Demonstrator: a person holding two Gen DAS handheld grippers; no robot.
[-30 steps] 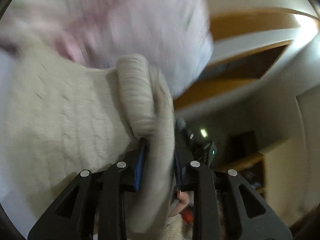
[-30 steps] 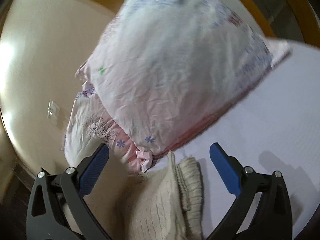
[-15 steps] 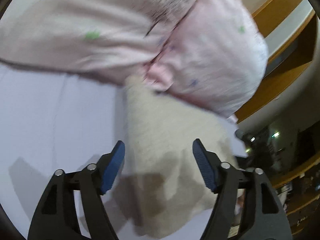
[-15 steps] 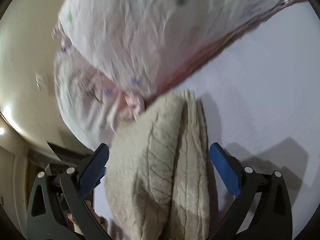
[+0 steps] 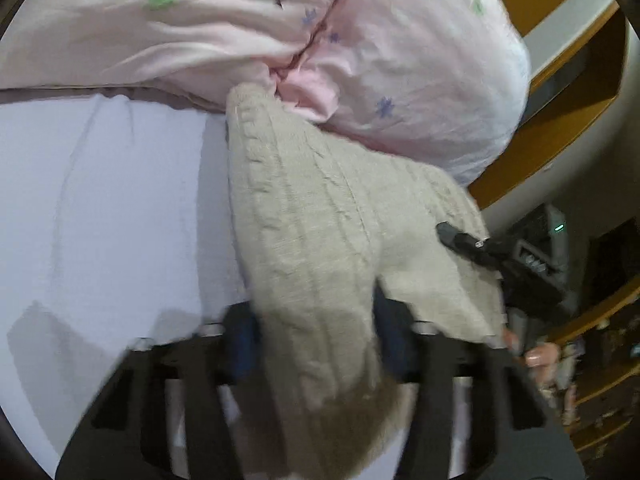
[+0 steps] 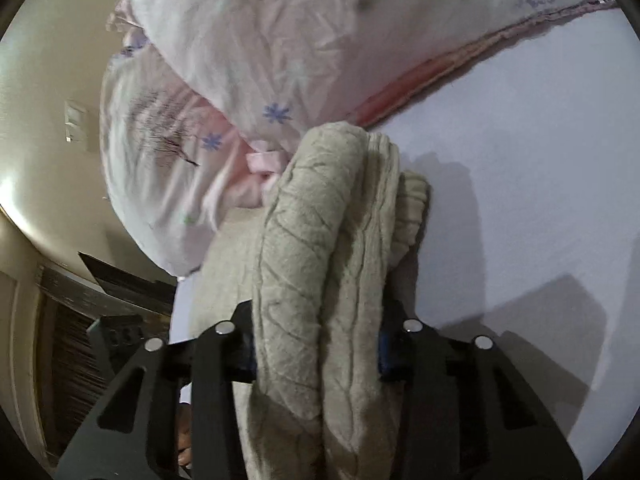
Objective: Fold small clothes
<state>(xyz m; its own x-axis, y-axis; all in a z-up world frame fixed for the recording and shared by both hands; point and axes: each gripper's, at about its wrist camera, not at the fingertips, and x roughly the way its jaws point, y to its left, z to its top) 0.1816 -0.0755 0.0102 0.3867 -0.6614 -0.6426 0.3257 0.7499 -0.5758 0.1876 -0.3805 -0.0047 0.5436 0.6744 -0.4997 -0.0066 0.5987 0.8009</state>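
Cream cable-knit fills both my views: the knit garment (image 6: 320,264) lies doubled over on the white sheet (image 6: 520,200), its far end touching the pink pillows (image 6: 248,40) ahead of both tools. My right gripper (image 6: 318,354) is pinching the thick folded bundle, and my left gripper (image 5: 316,344), blurred, has its pads closed against another bunched part of the same knit. I judge the fold partly made, with squaring up and laying flat left to do.
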